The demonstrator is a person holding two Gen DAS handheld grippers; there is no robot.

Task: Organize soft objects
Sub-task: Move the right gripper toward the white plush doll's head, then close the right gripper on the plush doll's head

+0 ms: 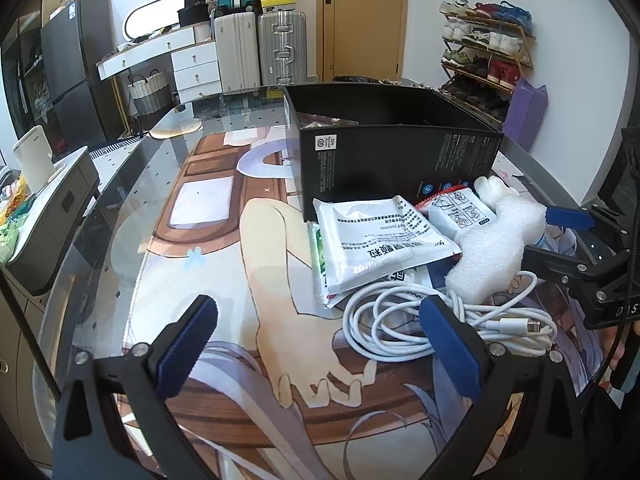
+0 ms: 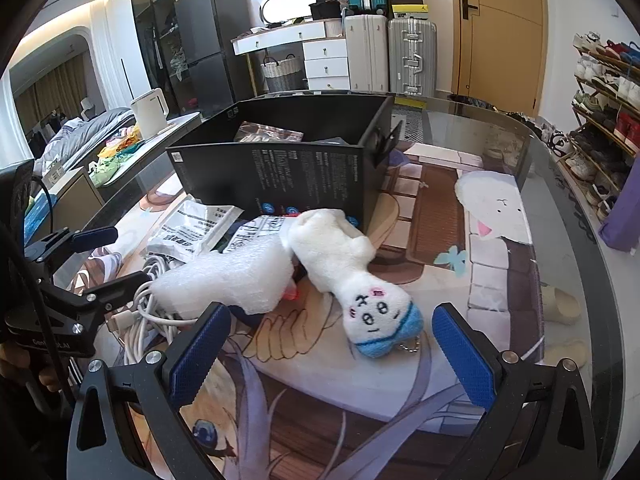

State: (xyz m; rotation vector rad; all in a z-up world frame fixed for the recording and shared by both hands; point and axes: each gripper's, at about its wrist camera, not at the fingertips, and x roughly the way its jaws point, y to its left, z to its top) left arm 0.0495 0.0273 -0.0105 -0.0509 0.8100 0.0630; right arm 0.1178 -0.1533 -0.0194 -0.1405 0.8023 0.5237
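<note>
Left wrist view: the left gripper (image 1: 318, 344) hangs spread and empty, the cable (image 1: 404, 320) by its right finger, the box (image 1: 392, 148) beyond.

Right wrist view: the right gripper (image 2: 330, 350), also spread, is nearer the plush toy (image 2: 352, 276), whose long axis points head-first toward it mid-table.

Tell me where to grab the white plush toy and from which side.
Grip the plush toy at its narrow waist just behind the face, coming from above with the open right gripper. It lies flat, head toward the gripper, and the foam piece crowds its left side.
</note>
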